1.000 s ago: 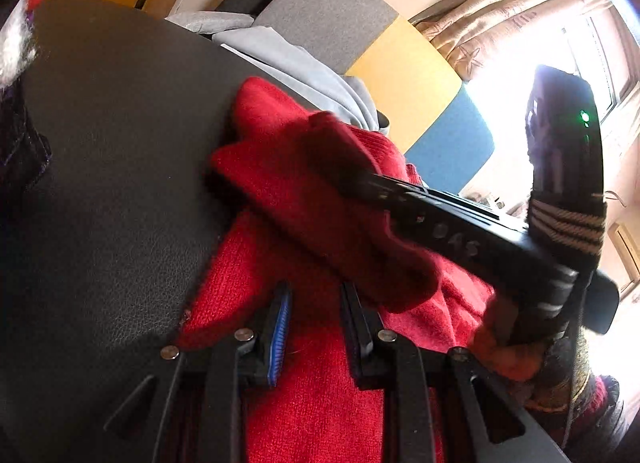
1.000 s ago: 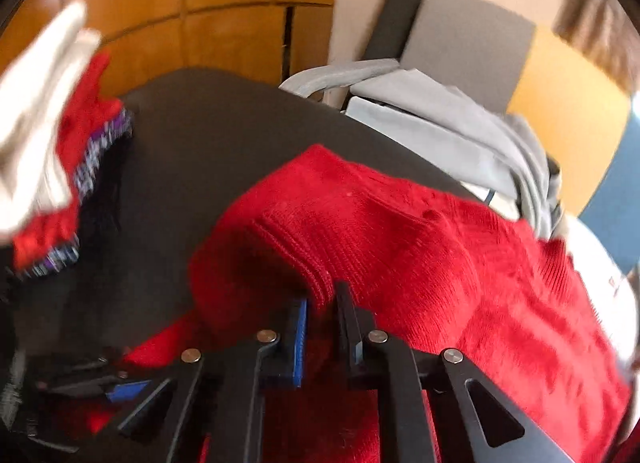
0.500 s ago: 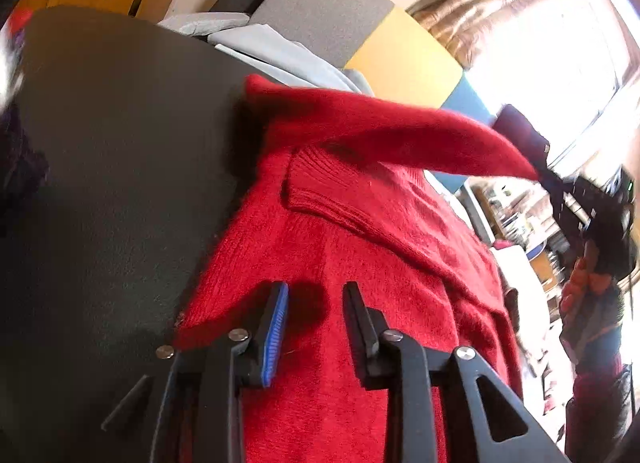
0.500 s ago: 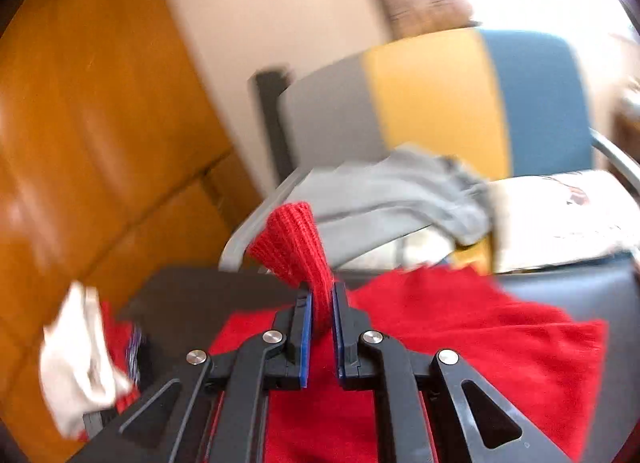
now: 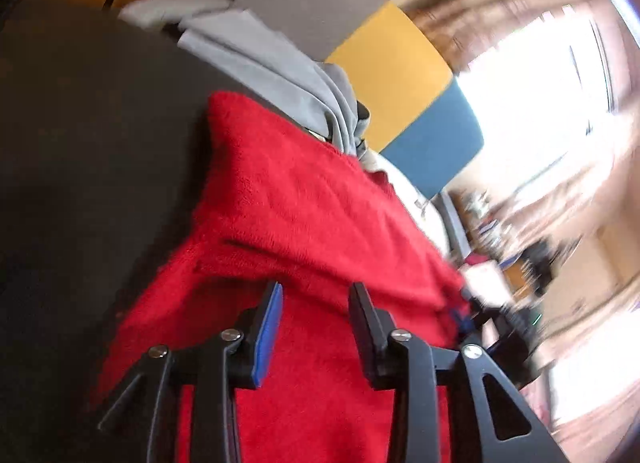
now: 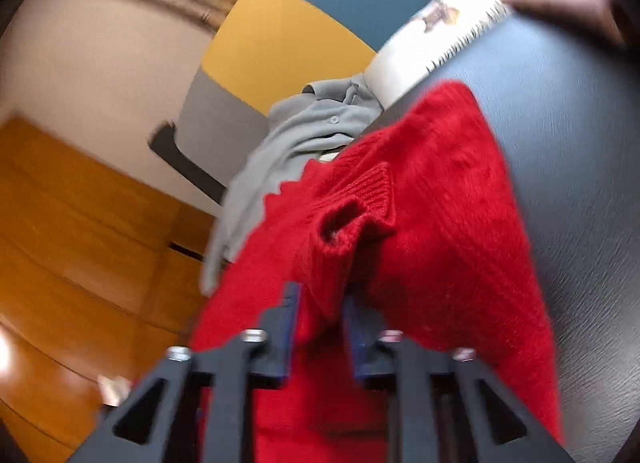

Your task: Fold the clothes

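Note:
A red knit sweater (image 5: 304,223) lies on a black leather-look table (image 5: 80,143). My left gripper (image 5: 314,303) is open and hovers just over the sweater body, nothing between its pads. My right gripper (image 6: 320,303) has its pads a little apart with the sweater's sleeve (image 6: 340,231) lying between them; the ribbed cuff opening faces the camera. The sleeve is laid across the sweater body (image 6: 460,223). The right gripper also shows blurred at the sweater's right edge in the left wrist view (image 5: 496,319).
A grey garment (image 5: 280,63) is draped over a chair with grey, yellow and blue panels (image 5: 392,63) behind the table. A white printed cloth (image 6: 432,35) lies beyond the sweater. Wooden panelling (image 6: 80,223) is at the left. A bright window (image 5: 540,83) is at the right.
My right gripper carried the sleeve up and over to the right across the sweater, lowered it, and its jaws have parted. My left gripper stayed open over the body, shifting slightly.

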A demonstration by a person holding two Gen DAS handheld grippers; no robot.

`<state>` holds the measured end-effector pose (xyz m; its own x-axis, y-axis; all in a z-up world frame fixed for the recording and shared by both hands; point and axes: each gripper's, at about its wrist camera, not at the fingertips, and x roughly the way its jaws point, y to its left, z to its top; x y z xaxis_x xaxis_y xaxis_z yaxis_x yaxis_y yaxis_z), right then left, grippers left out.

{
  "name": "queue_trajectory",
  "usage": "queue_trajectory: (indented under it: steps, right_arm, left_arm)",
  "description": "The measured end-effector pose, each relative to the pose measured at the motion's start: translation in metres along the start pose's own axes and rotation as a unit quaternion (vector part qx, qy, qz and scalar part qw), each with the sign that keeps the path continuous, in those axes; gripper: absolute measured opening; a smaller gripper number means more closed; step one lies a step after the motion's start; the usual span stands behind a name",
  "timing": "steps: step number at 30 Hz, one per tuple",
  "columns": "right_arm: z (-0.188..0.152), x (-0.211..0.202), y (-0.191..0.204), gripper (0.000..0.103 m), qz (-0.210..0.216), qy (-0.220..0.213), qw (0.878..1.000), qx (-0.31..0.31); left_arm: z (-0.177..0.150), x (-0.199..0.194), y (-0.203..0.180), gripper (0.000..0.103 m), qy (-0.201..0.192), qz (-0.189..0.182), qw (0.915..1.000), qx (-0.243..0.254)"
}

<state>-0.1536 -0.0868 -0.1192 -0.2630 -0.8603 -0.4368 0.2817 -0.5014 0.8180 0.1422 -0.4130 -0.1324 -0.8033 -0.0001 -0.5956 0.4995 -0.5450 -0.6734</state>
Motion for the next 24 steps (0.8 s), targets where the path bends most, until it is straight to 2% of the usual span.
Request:
queue_trajectory:
  steps: [2,4,6,8,9,10,12,16,19,21,24]
  right_arm:
    - [0.003,-0.002,0.002,0.039,0.006,-0.009,1.0,0.01]
    - [0.007,0.001,0.001,0.039,-0.008,-0.01,1.0,0.029]
    - [0.01,0.004,0.002,0.034,-0.027,-0.013,0.999,0.037]
    - [0.012,0.007,0.012,0.011,-0.048,-0.015,0.999,0.006]
    - [0.013,0.008,0.019,0.009,-0.053,-0.011,0.998,-0.016]
    - [0.014,0.008,0.028,0.009,-0.06,-0.008,0.997,-0.043]
    - [0.016,0.0,0.057,0.009,-0.066,-0.019,0.991,-0.119]
    - [0.005,-0.033,0.081,0.009,-0.051,-0.047,0.98,-0.187]
    - [-0.004,-0.024,0.053,0.009,-0.105,-0.02,0.979,-0.176]
    - [-0.006,-0.012,0.024,0.009,-0.13,-0.001,0.98,-0.149]
    - [-0.009,-0.009,0.002,0.009,-0.127,0.009,0.985,-0.116]
  left_arm:
    - [0.006,0.004,0.007,0.04,0.002,-0.019,0.9993,-0.034]
    - [0.011,0.008,0.014,0.04,0.003,-0.037,0.9971,-0.066]
    - [0.014,0.008,0.019,0.04,-0.003,-0.043,0.9951,-0.089]
    - [0.018,0.006,0.024,0.037,-0.015,-0.046,0.9927,-0.11]
    - [0.022,0.003,0.026,0.027,-0.024,-0.049,0.9918,-0.116]
    - [0.025,0.0,0.027,0.022,-0.033,-0.049,0.991,-0.12]
    - [0.03,-0.007,0.026,0.006,-0.049,-0.031,0.9928,-0.105]
    - [0.023,-0.015,0.026,0.006,-0.045,-0.011,0.9966,-0.069]
    - [0.013,-0.009,0.035,0.006,-0.022,-0.009,0.9972,-0.071]
    - [0.005,-0.01,0.033,0.006,-0.01,0.008,0.9987,-0.05]
    - [-0.002,-0.015,0.03,0.004,0.004,0.048,0.9987,-0.014]
